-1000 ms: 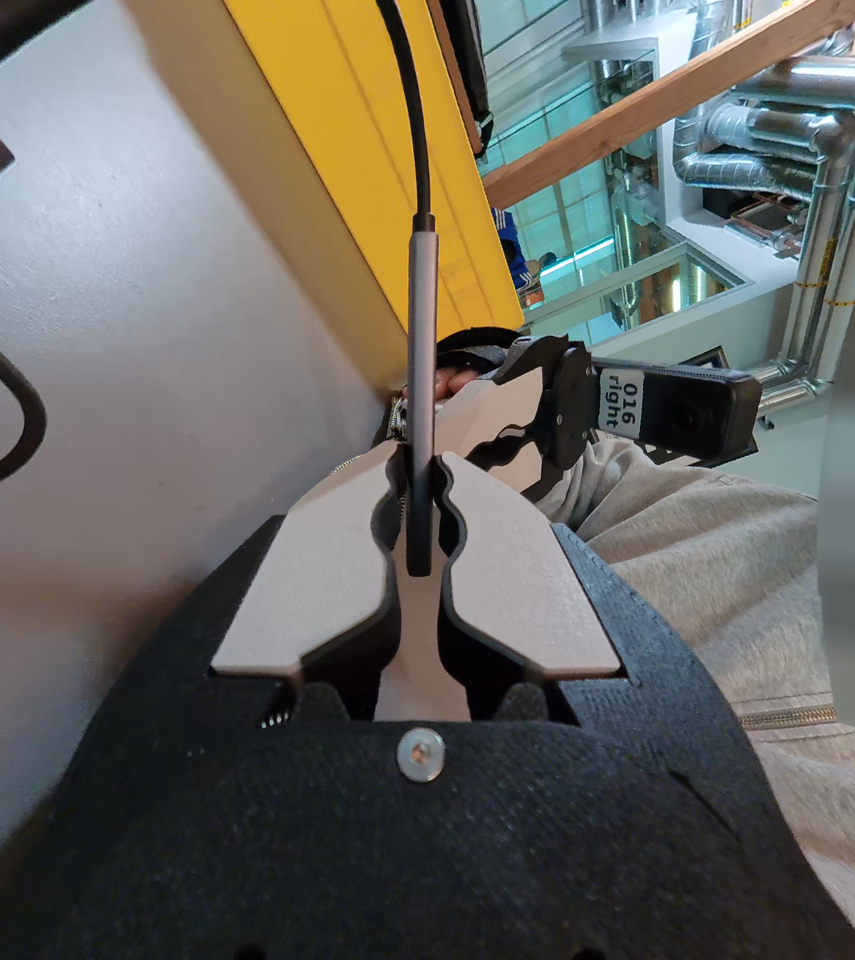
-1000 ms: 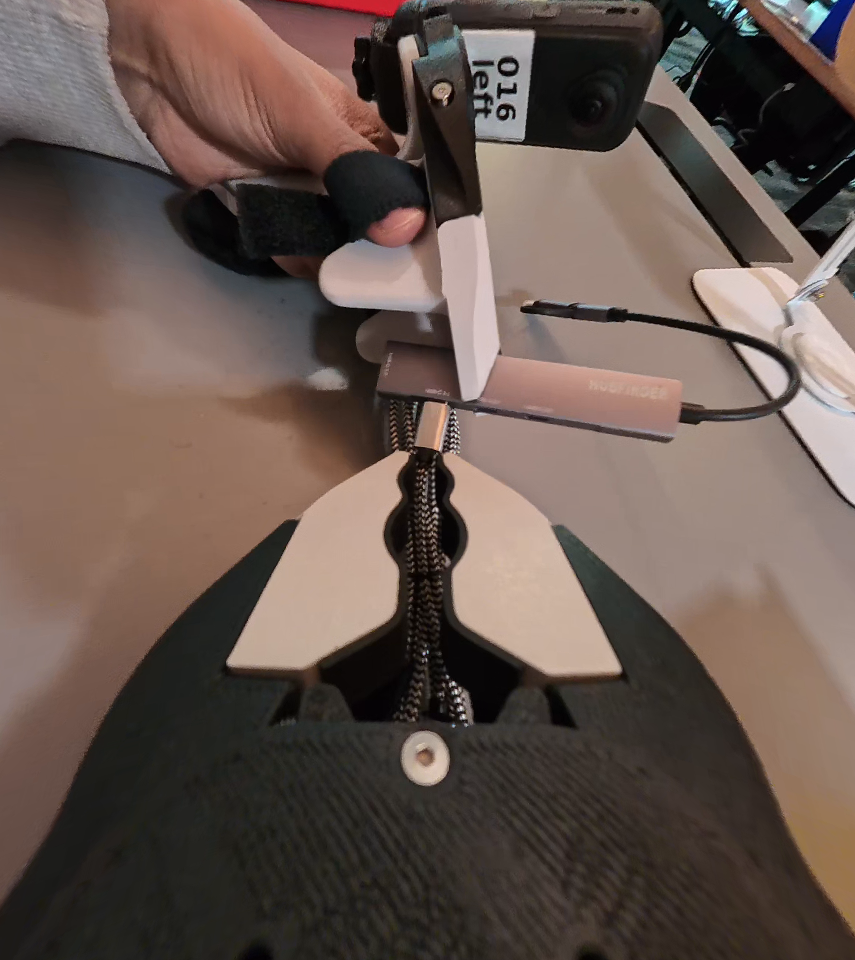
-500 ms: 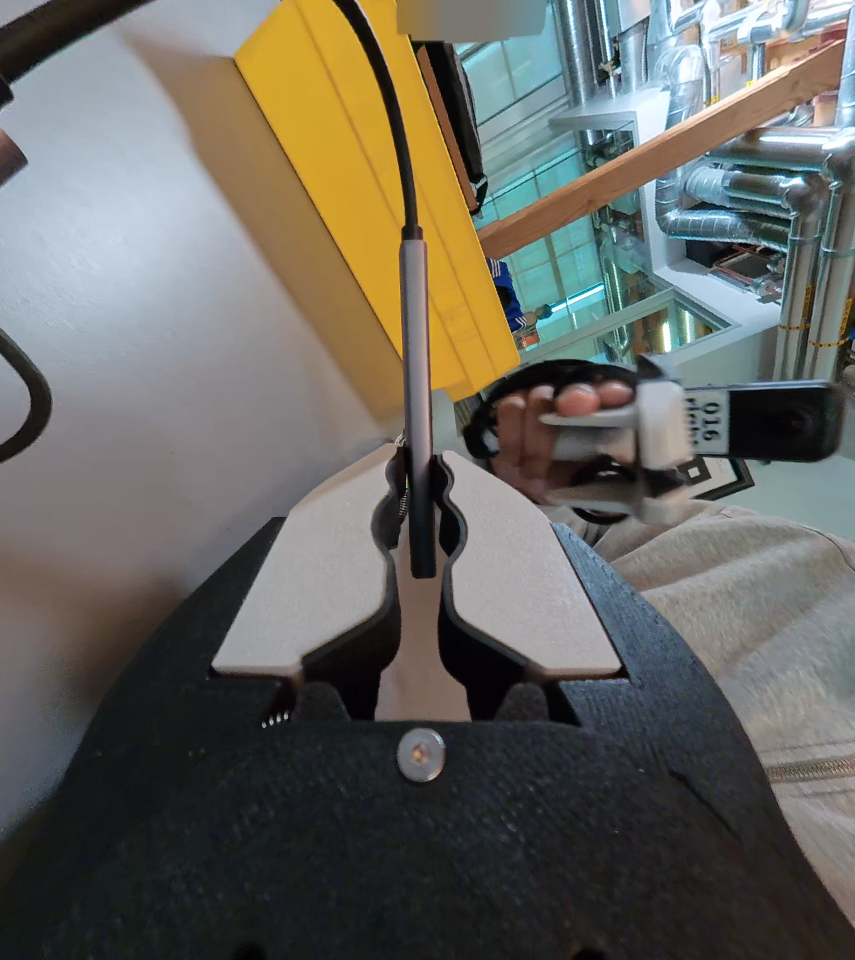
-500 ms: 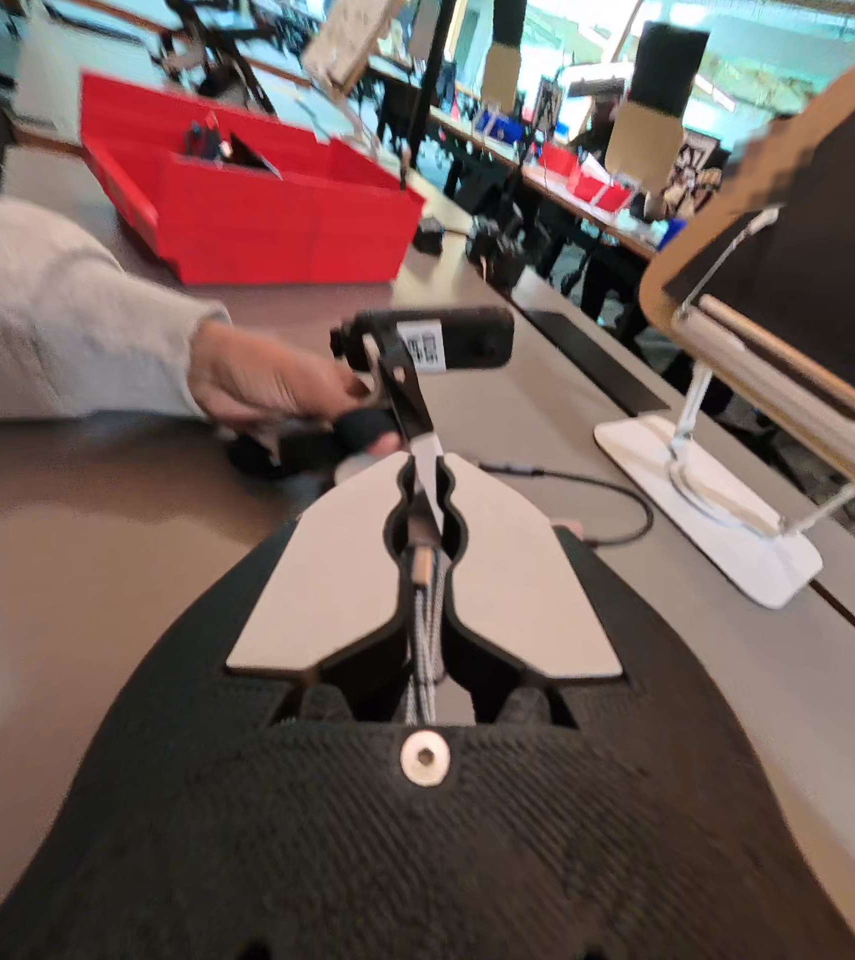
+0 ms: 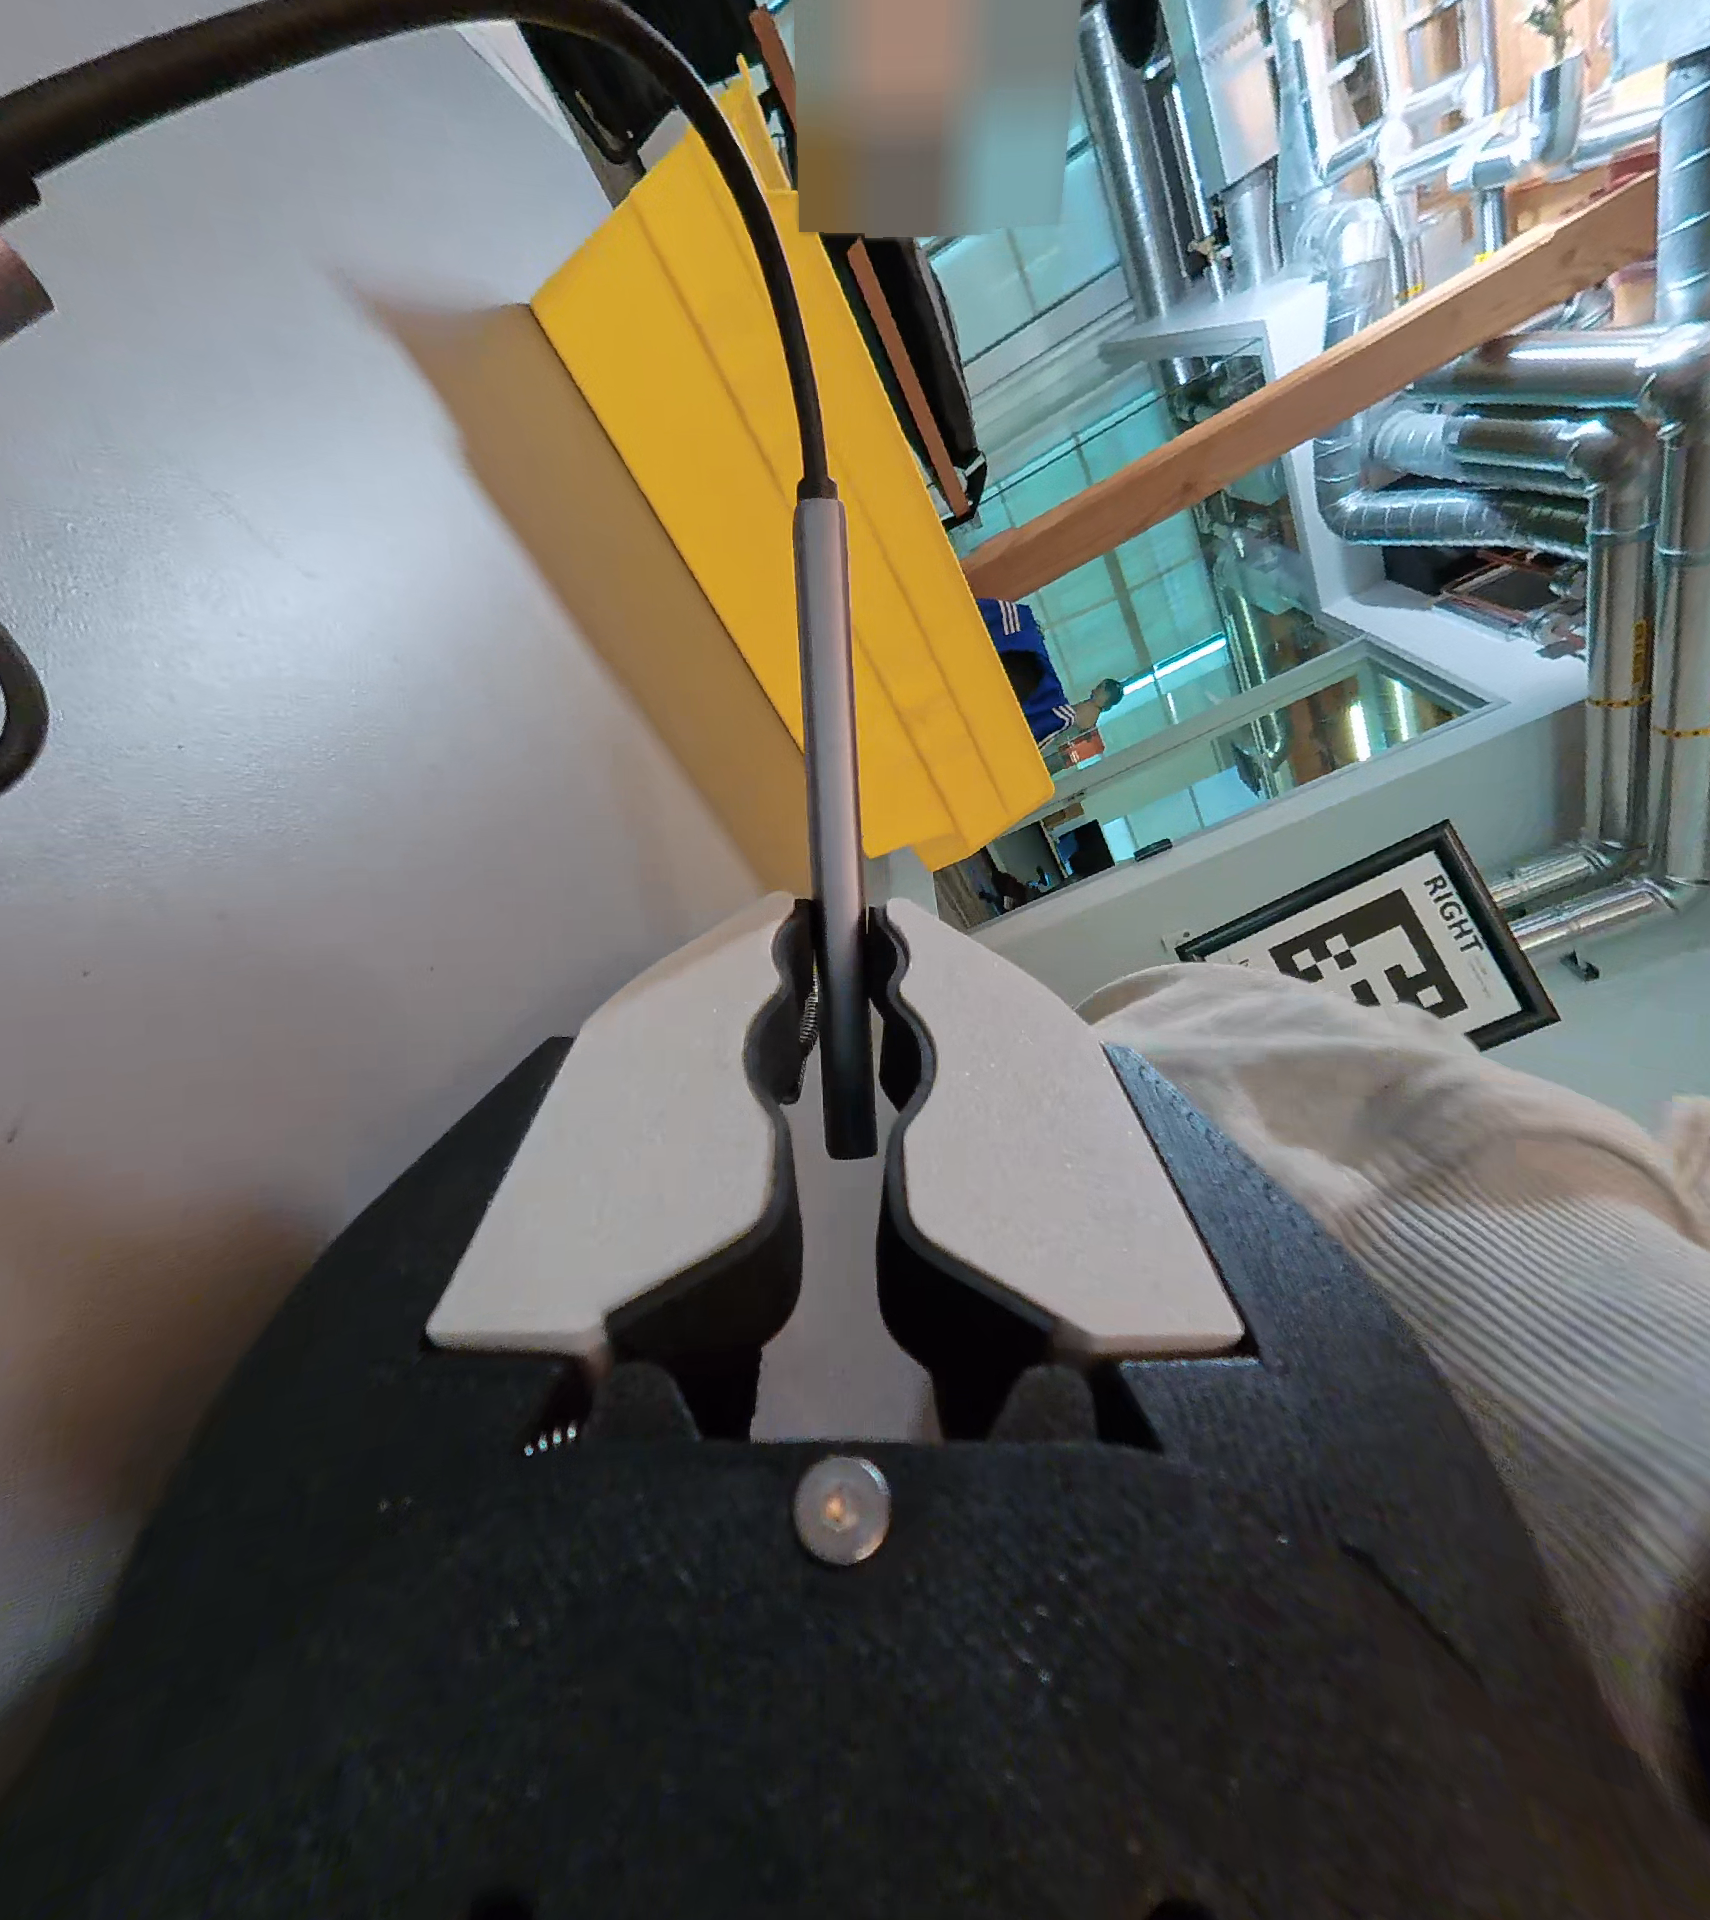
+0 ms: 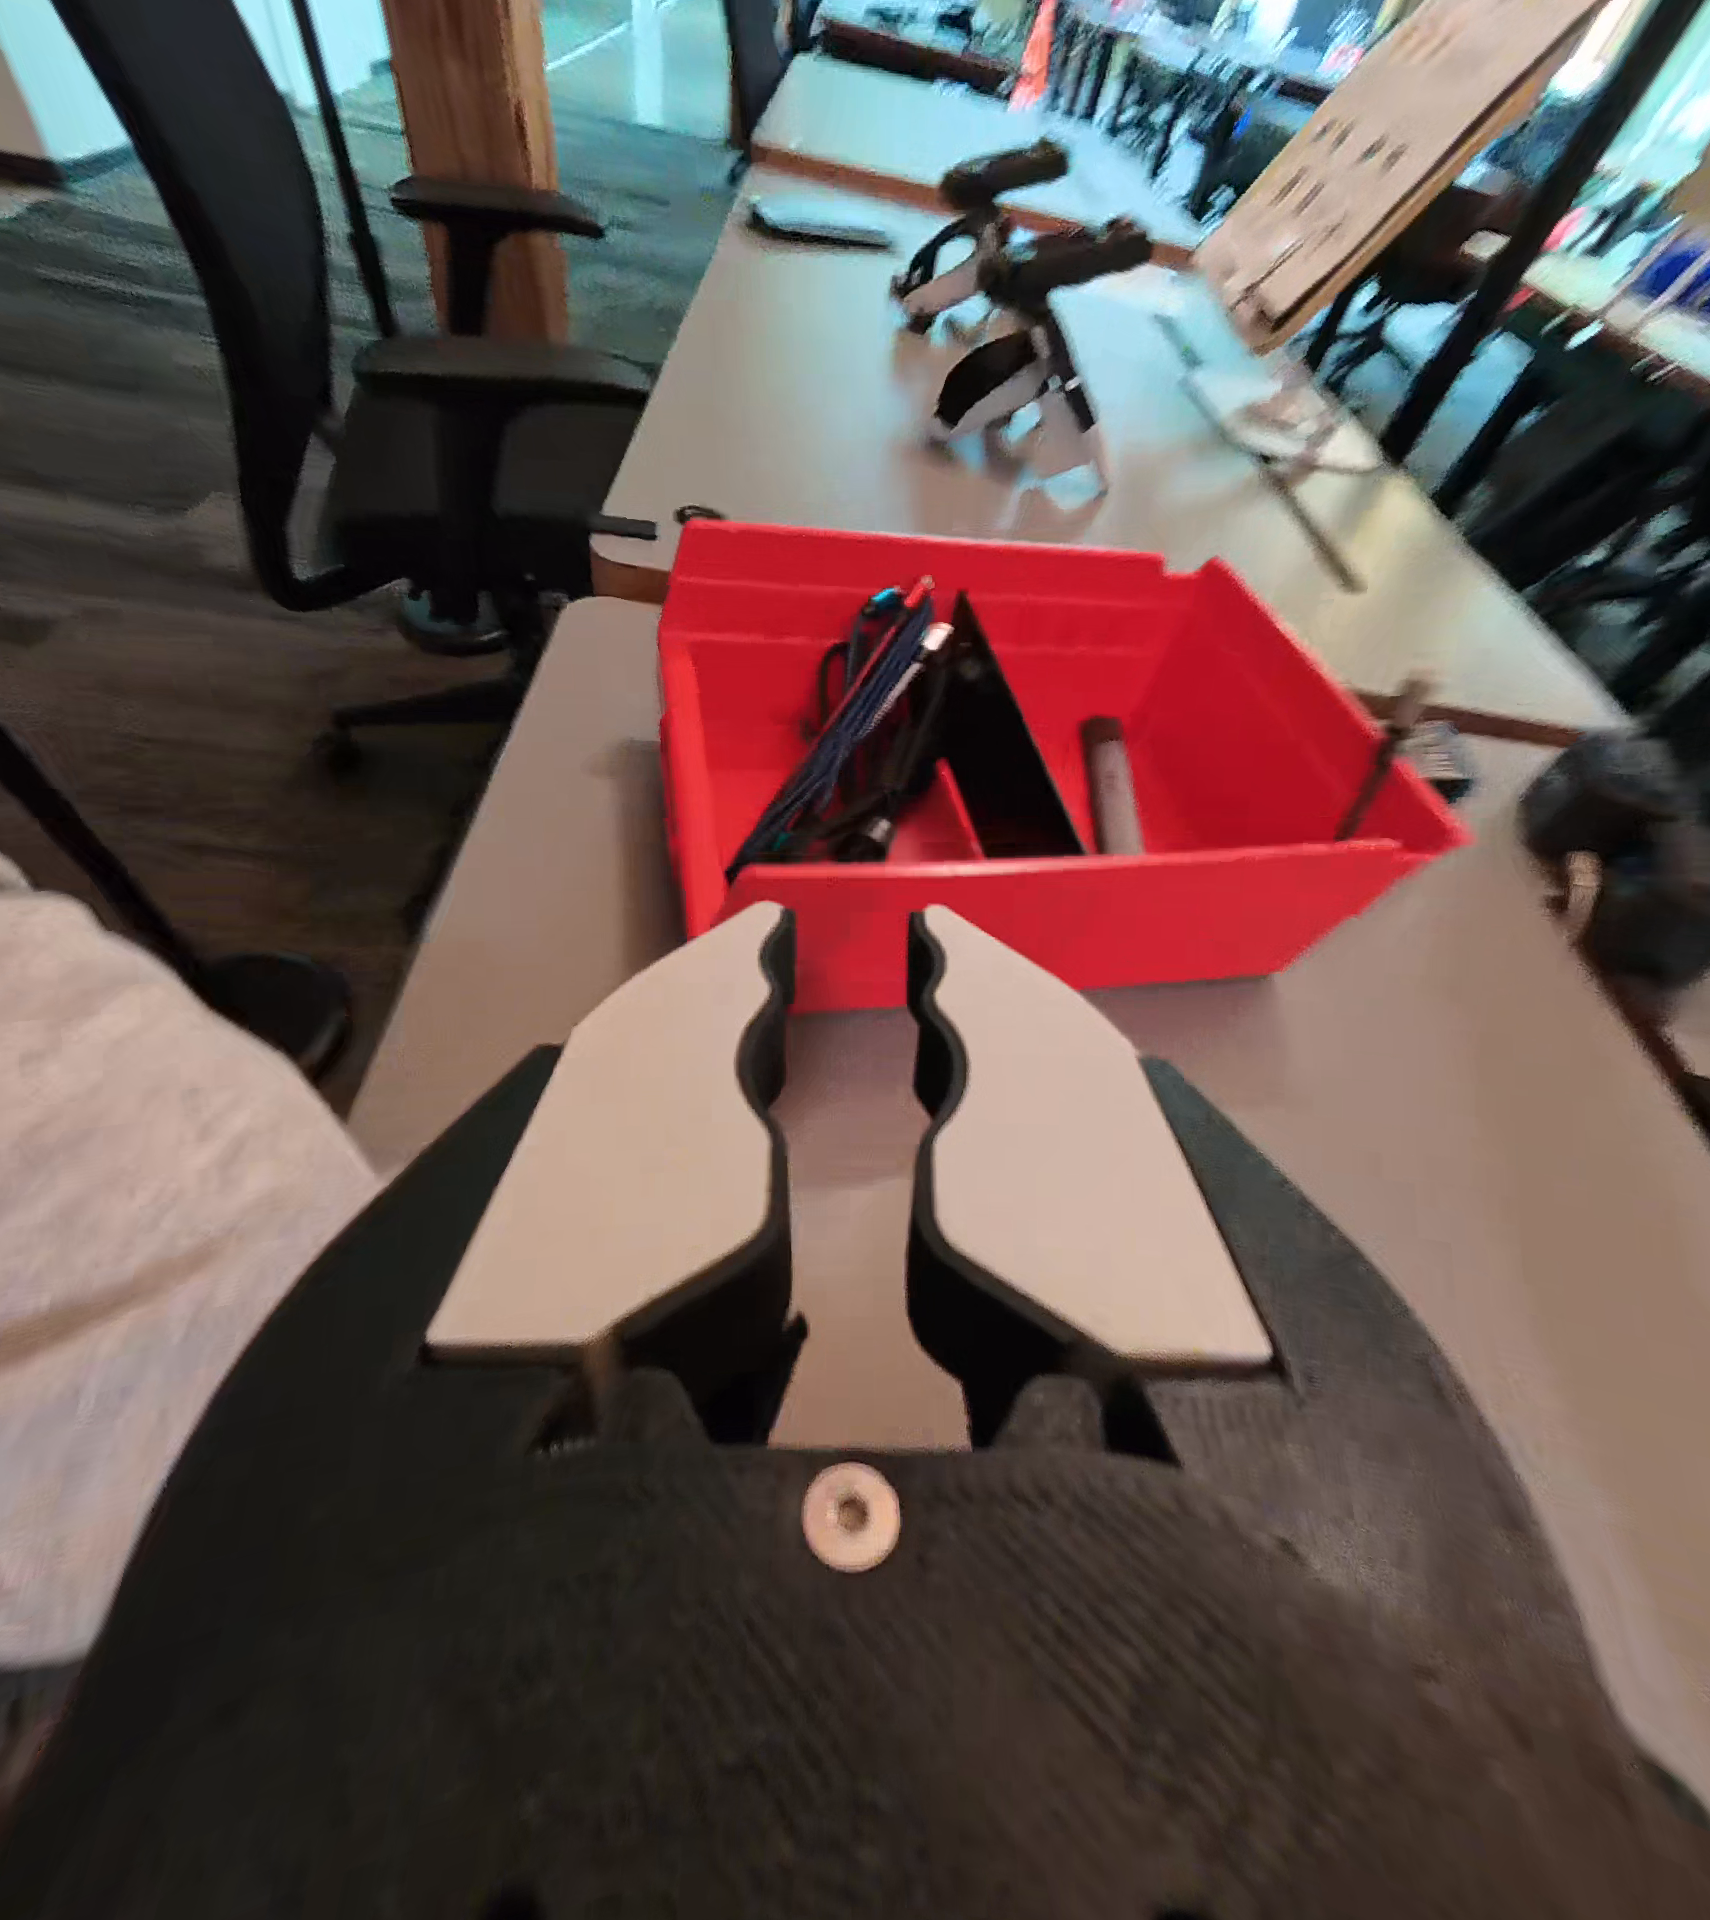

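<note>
In the left wrist view my left gripper (image 5: 840, 914) is shut on a slim grey hub (image 5: 827, 707), seen edge-on and standing up between the pads. A black cable (image 5: 778, 260) runs from the hub's far end and arcs to the upper left. A bit of braided cable (image 5: 806, 1023) shows beside the hub inside the jaws. In the right wrist view my right gripper (image 6: 843, 925) is open and empty, just in front of a red bin (image 6: 1038, 925) on the grey table (image 6: 539, 883). The bin holds bundled cables (image 6: 861, 727) and a grey cylinder (image 6: 1111, 779).
A yellow bin (image 5: 726, 468) stands behind the hub. A framed black-and-white marker (image 5: 1370, 961) and a light sleeve (image 5: 1402, 1195) are at the right. An office chair (image 6: 435, 416) stands left of the table; other grippers (image 6: 1017, 312) lie on the far table. Some 30 cm of space lies between my two pairs of fingers.
My right gripper let go of the braided cable it held at the hub, opened and swung away to face the red bin. My left gripper still holds the hub.
</note>
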The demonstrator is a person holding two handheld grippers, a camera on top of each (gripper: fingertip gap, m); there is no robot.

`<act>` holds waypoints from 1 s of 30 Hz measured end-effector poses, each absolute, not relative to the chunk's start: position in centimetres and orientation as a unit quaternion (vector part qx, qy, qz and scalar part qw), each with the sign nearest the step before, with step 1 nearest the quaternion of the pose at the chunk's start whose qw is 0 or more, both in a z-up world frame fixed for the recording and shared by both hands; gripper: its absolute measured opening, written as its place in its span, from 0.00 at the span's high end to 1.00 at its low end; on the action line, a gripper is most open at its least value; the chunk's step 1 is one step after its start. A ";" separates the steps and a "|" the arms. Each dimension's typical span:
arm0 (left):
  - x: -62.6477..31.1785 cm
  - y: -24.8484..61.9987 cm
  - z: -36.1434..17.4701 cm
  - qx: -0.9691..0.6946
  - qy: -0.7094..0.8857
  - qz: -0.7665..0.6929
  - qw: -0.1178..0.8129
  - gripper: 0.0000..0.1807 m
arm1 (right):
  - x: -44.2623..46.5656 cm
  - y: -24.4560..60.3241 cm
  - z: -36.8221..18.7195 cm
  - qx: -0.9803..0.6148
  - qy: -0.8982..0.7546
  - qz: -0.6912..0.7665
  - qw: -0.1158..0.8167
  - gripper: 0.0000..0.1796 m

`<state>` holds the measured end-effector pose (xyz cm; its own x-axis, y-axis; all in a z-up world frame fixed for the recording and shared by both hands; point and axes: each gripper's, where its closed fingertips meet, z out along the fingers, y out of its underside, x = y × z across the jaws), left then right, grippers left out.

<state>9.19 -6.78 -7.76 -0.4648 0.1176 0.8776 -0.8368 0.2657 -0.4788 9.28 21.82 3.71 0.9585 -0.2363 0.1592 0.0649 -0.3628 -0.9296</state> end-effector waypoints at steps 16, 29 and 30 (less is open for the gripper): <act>9.1 -7.2 -7.7 0.277 -0.655 0.539 0.451 0.95 | 14.4 38.2 2.2 -0.883 0.034 -0.052 0.466 0.84; 8.8 -7.4 -7.9 0.275 -0.661 0.533 0.450 0.95 | 16.6 37.0 1.6 -0.900 0.048 -0.118 0.417 0.86; 8.8 -7.4 -7.9 0.275 -0.663 0.532 0.449 0.95 | 17.1 36.4 2.2 -0.895 0.050 -0.135 0.421 0.87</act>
<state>8.79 -7.42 -7.91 -0.4449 0.1140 0.8883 -0.8427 0.2823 -0.4583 17.11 36.44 2.19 0.9585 -0.2035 0.1996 0.0241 -0.6400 -0.7680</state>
